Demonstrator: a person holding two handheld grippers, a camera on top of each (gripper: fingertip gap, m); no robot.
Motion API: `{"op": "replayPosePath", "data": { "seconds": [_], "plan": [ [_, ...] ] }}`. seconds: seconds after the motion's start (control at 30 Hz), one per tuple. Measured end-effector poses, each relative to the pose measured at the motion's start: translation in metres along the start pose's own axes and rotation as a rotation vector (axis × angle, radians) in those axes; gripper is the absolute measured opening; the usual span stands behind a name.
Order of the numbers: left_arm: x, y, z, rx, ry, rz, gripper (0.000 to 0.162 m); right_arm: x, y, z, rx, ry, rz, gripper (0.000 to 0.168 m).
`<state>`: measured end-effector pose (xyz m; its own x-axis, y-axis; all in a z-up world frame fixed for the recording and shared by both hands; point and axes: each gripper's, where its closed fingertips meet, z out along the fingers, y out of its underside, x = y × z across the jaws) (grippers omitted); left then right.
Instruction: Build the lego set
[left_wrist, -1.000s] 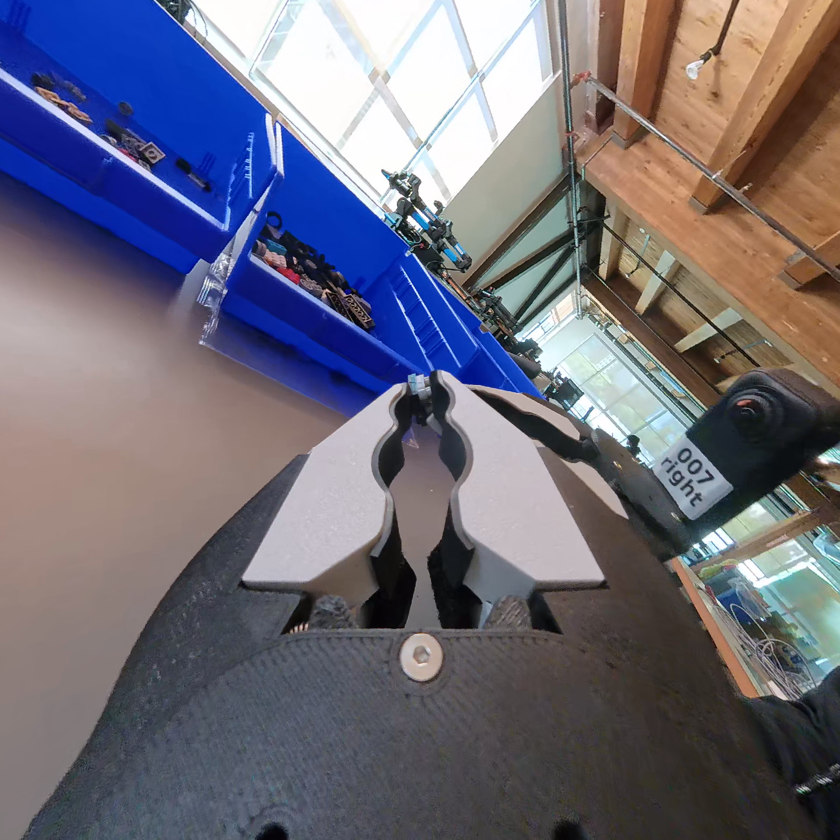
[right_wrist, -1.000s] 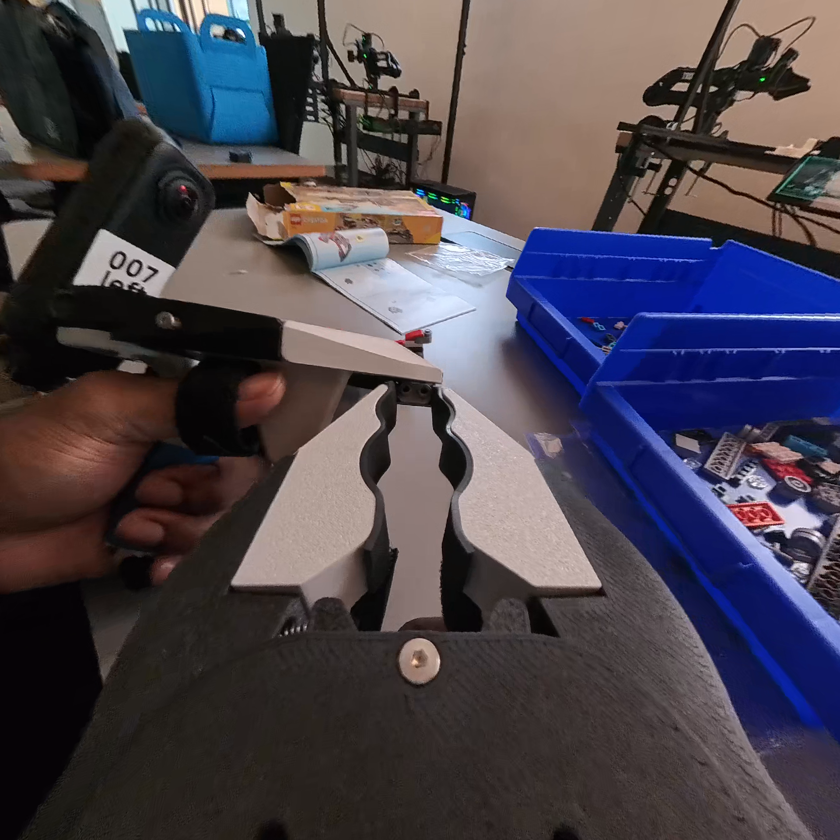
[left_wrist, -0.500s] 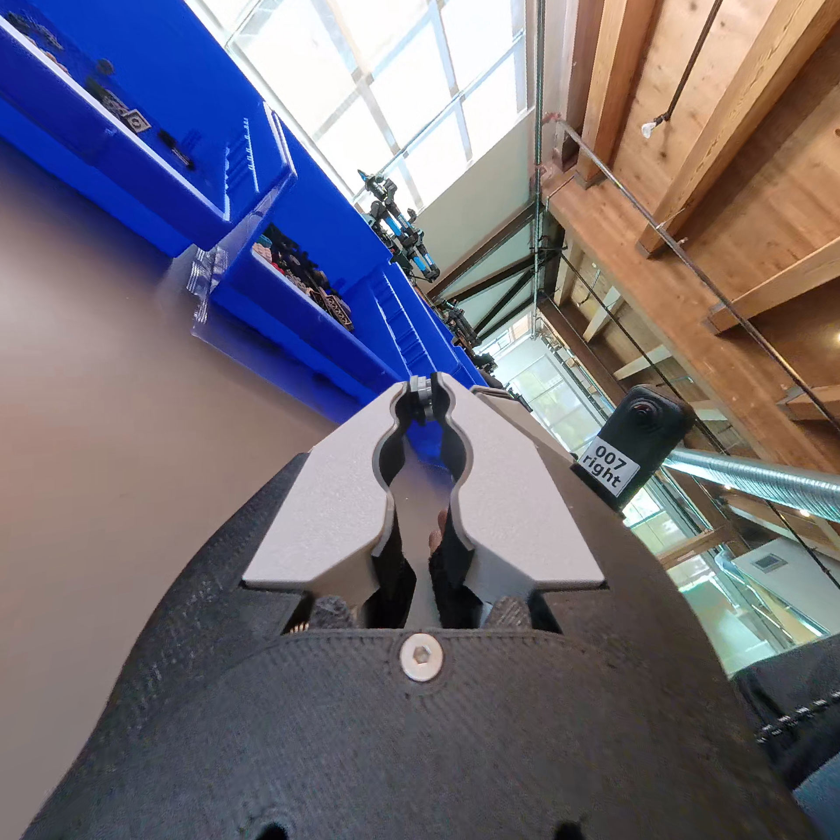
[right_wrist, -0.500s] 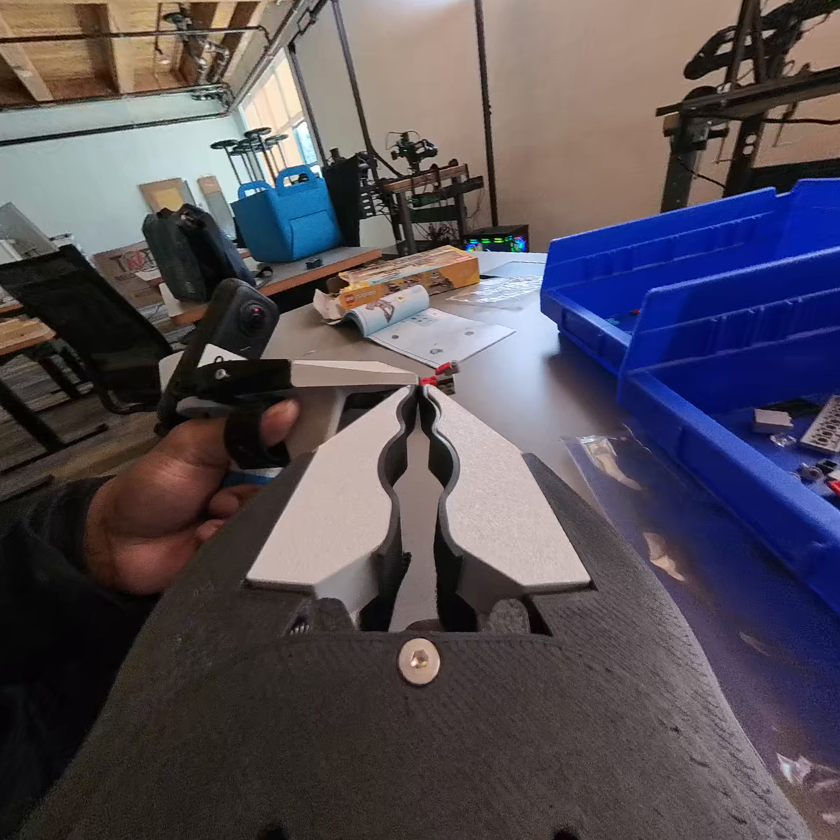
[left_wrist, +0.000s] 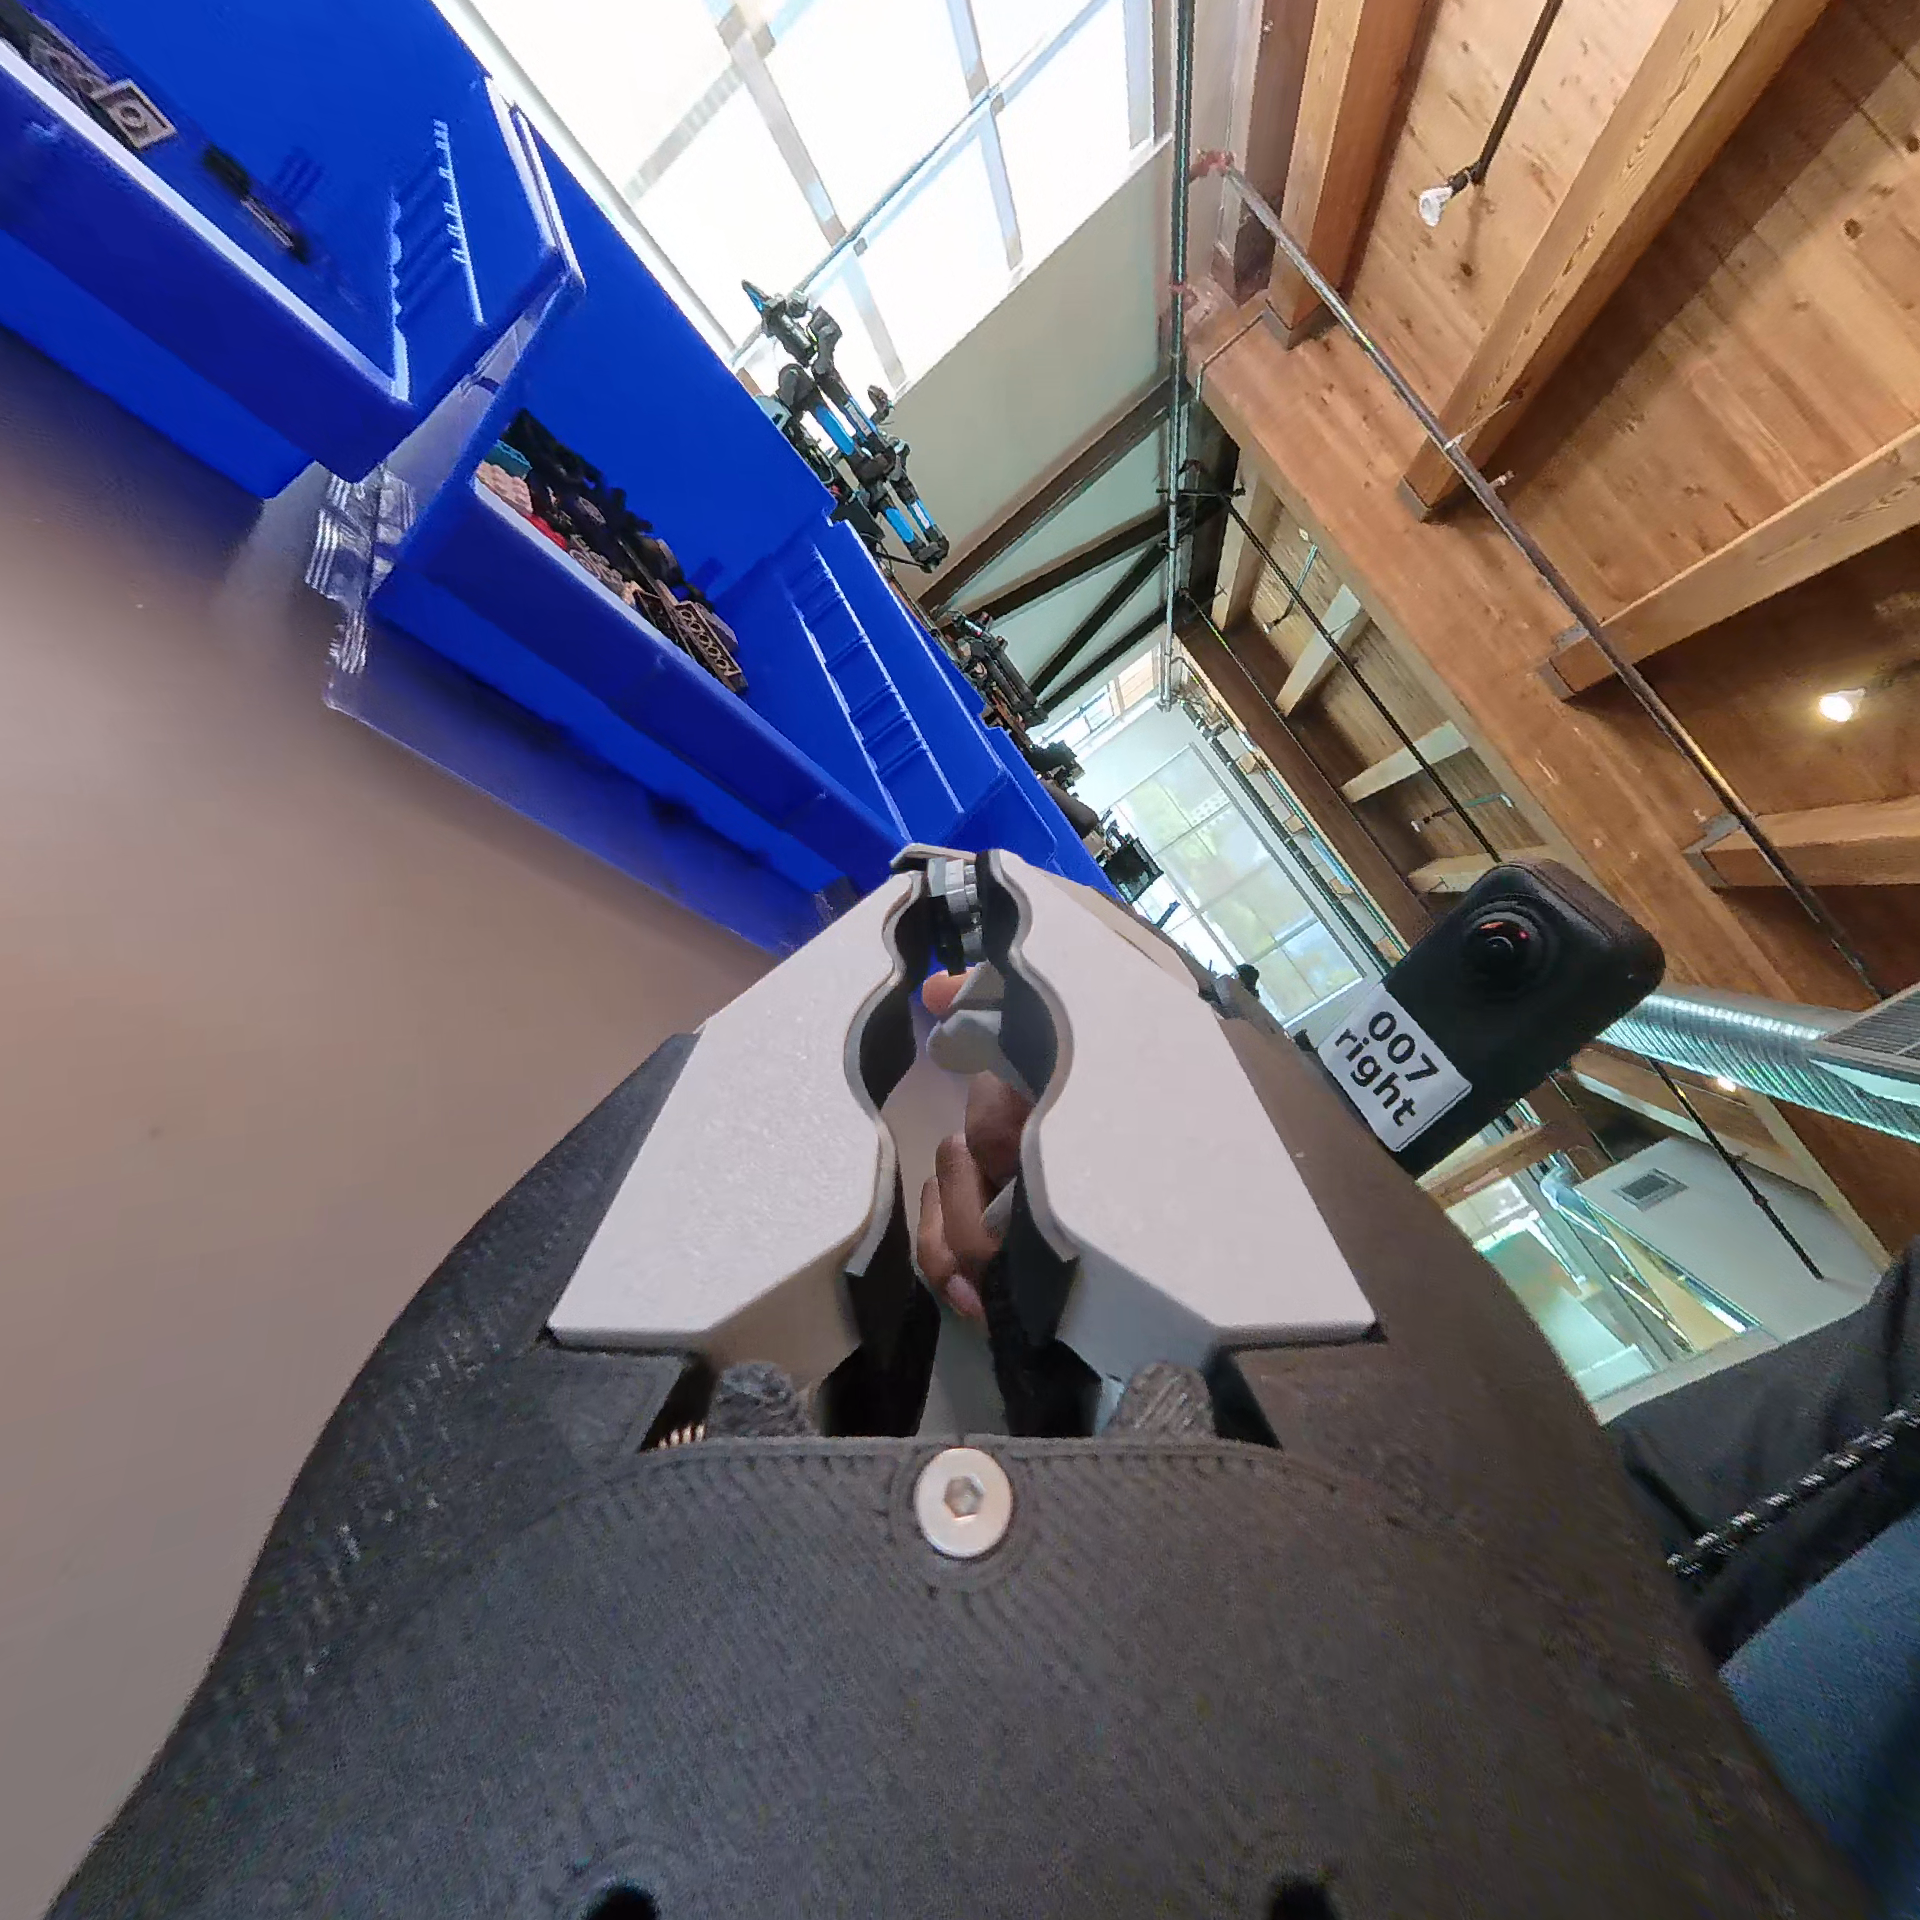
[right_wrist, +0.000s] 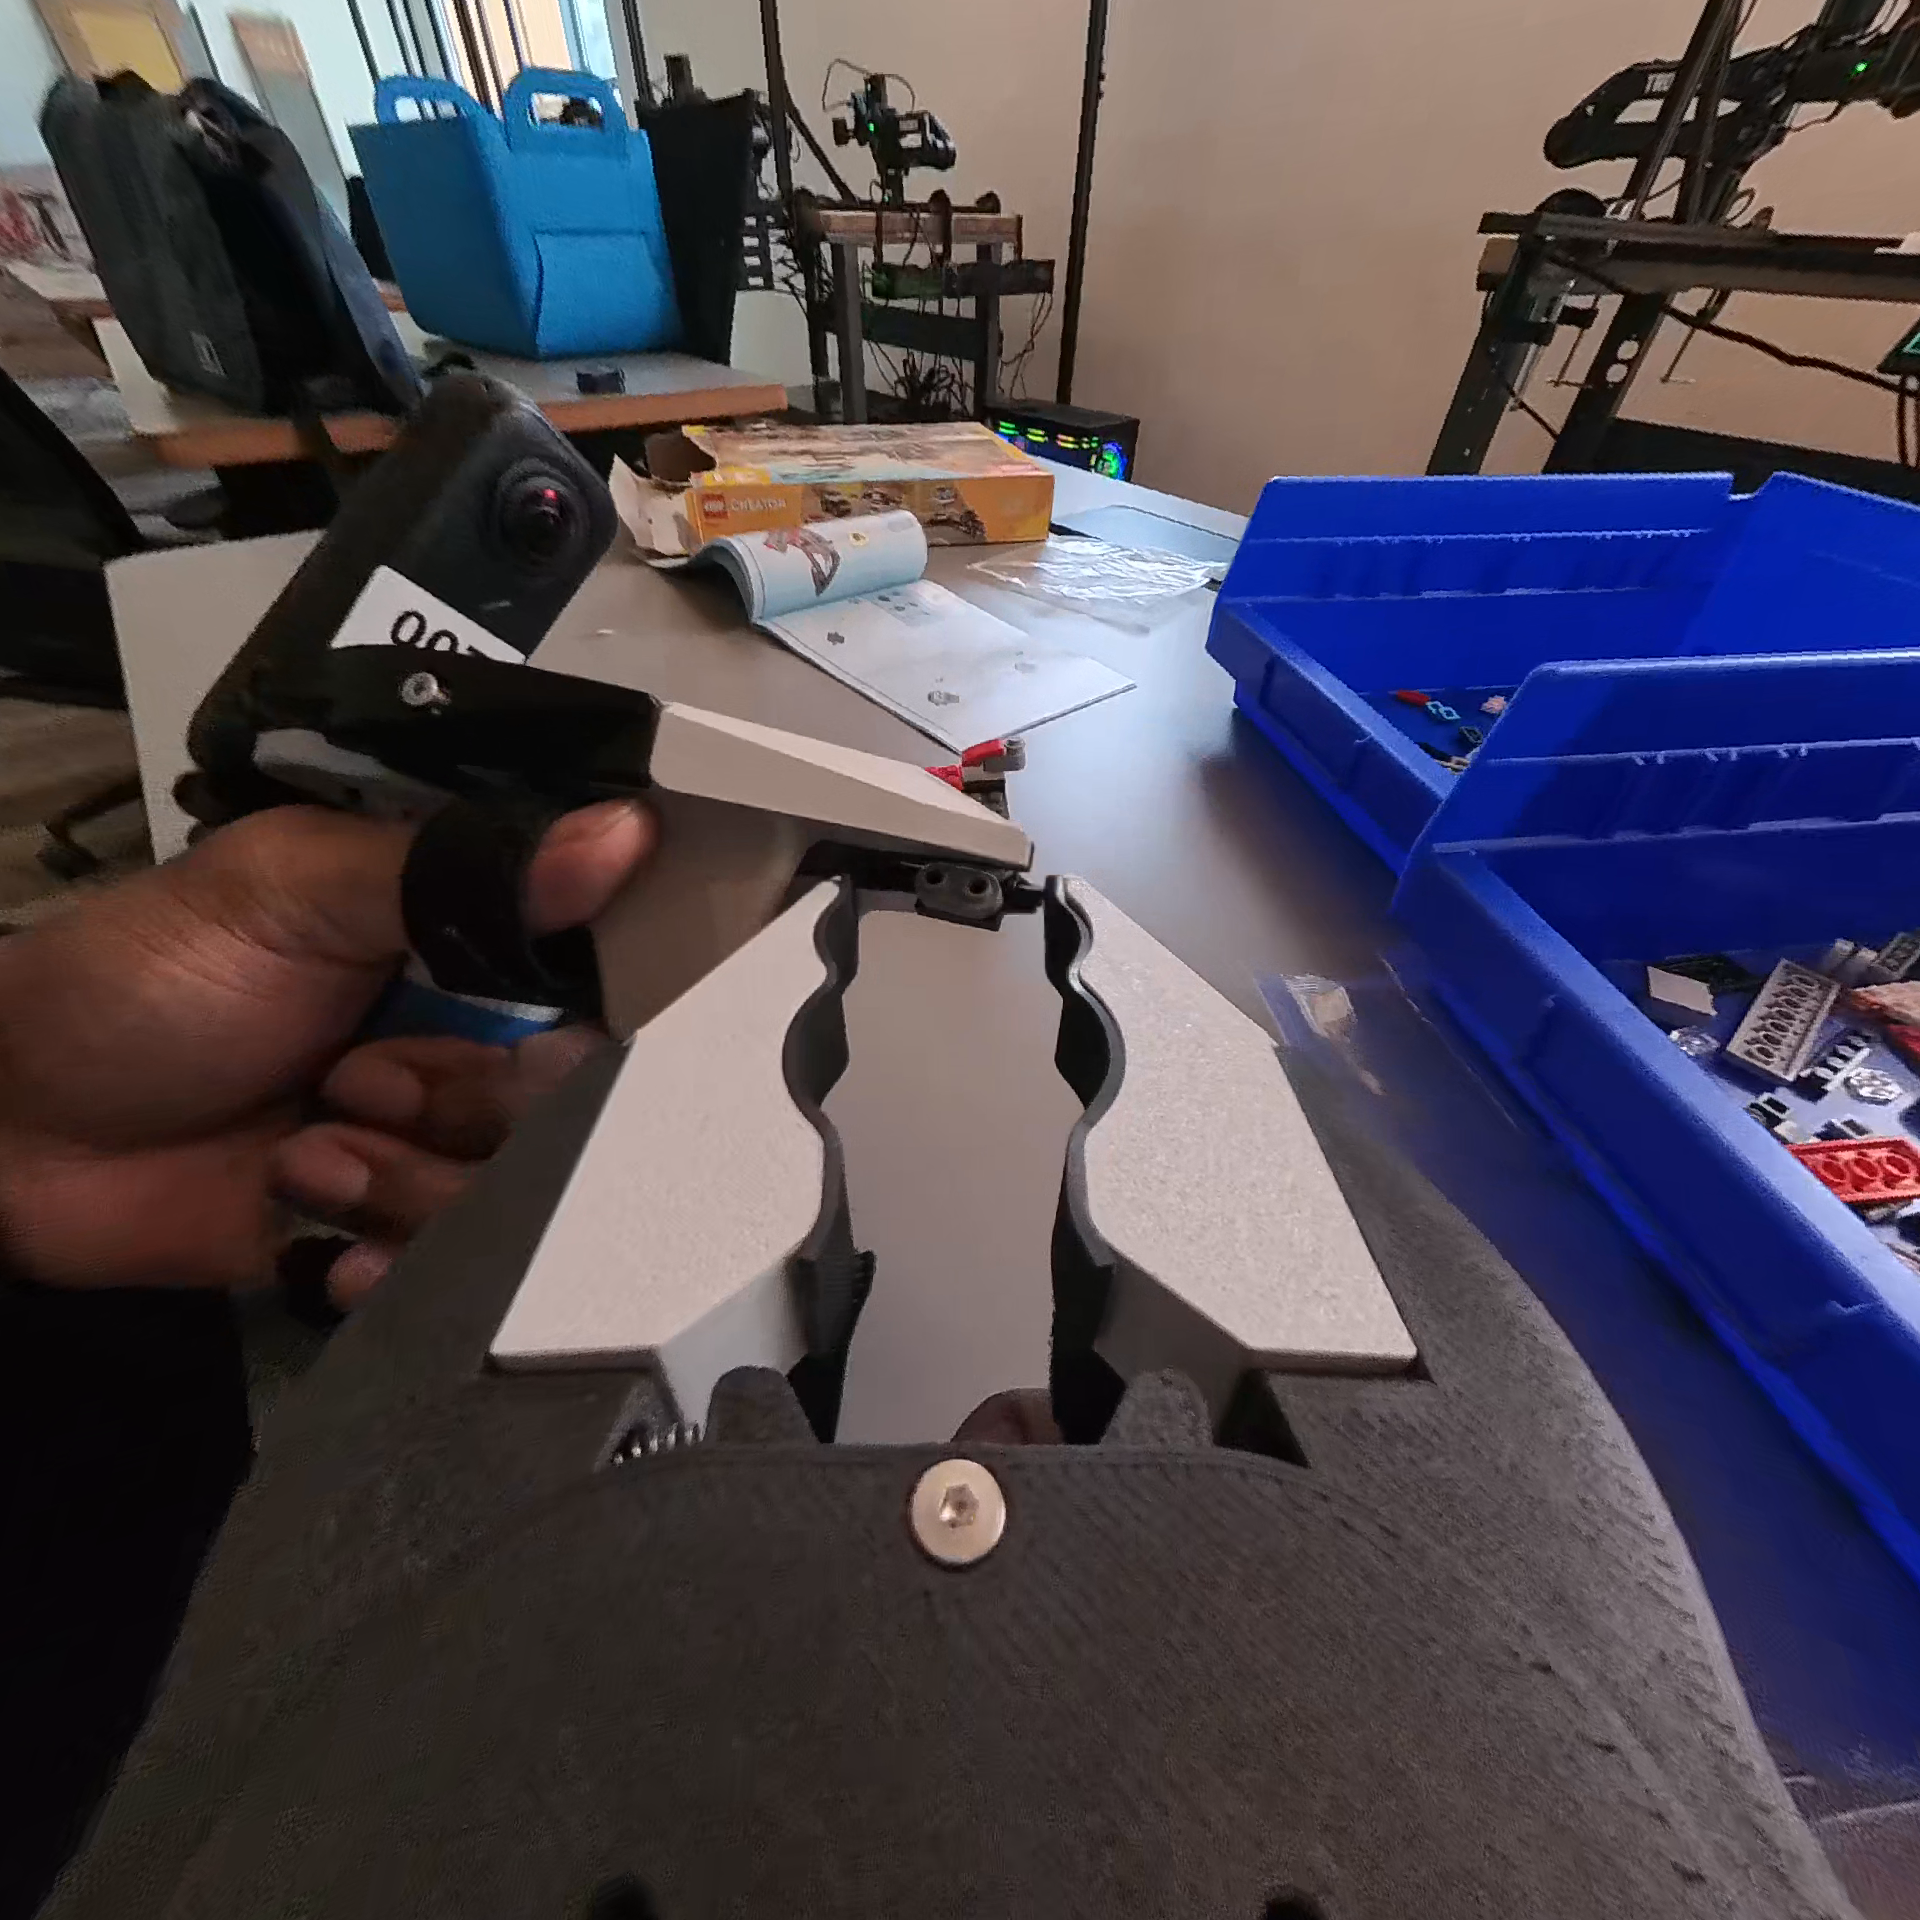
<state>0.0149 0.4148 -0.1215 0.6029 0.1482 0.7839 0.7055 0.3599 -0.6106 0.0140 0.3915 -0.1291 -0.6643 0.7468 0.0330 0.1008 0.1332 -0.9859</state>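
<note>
Two tongs: left tongs (left_wrist: 954, 883) pinch one small grey piece (left_wrist: 958, 906), half hidden; right tongs (right_wrist: 951, 899) spread. Two blue bins (right_wrist: 1558, 748) on the counter (right_wrist: 1122, 810), contents blurry.

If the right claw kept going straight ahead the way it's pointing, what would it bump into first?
Most likely the small dark lego piece pinched in the left claw, which sits right at the open right claw tips. Depth is hard to judge, but they look nearly touching. Beyond lies the table.
</note>
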Motion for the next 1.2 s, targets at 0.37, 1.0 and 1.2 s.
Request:
{"op": "replayPosePath", "data": {
  "seconds": [0.37,1.0,1.2],
  "plan": [
    [-0.004,-0.001,-0.001,0.009,-0.020,-0.008,0.016,0.011,0.002,-0.005,-0.012,0.030,-0.004,0.025],
    [-0.004,0.000,-0.001,0.000,-0.015,-0.014,0.017,0.011,0.003,-0.007,-0.007,-0.013,0.025,0.025],
    [-0.005,0.002,0.000,-0.017,-0.018,-0.027,0.016,-0.003,0.008,-0.011,-0.027,-0.141,-0.092,0.025]
  ]
}}
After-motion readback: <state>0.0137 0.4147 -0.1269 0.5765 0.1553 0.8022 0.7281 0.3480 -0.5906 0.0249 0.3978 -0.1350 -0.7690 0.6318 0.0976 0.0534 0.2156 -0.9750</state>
